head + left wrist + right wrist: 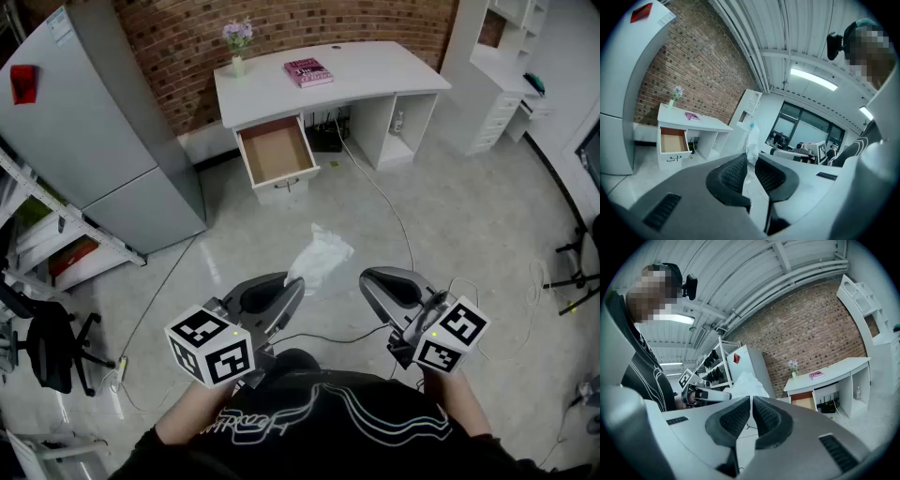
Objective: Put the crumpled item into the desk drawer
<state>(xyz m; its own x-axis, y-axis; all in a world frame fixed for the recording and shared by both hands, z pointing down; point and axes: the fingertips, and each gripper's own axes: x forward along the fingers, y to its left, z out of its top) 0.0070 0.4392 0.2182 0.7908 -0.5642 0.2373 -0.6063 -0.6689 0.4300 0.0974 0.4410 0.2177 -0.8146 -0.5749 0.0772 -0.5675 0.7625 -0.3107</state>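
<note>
The crumpled item (319,255) is a white, thin wad that sticks out from the tip of my left gripper (296,284), held over the floor in front of the desk. In the left gripper view its jaws pinch the crumpled item (751,140), which stands up between the pads of the left gripper (751,158). The white desk (375,70) stands ahead against the brick wall. Its drawer (275,150) is pulled out and looks empty. My right gripper (367,279) hangs beside the left one, its jaws close together with nothing between them, as in its own view (752,400).
A pink book (307,72) and a small vase of flowers (237,42) sit on the desktop. A grey fridge (84,122) stands left of the desk, white shelves (497,84) to its right. A cable (389,206) runs across the floor. A black chair (47,347) is at left.
</note>
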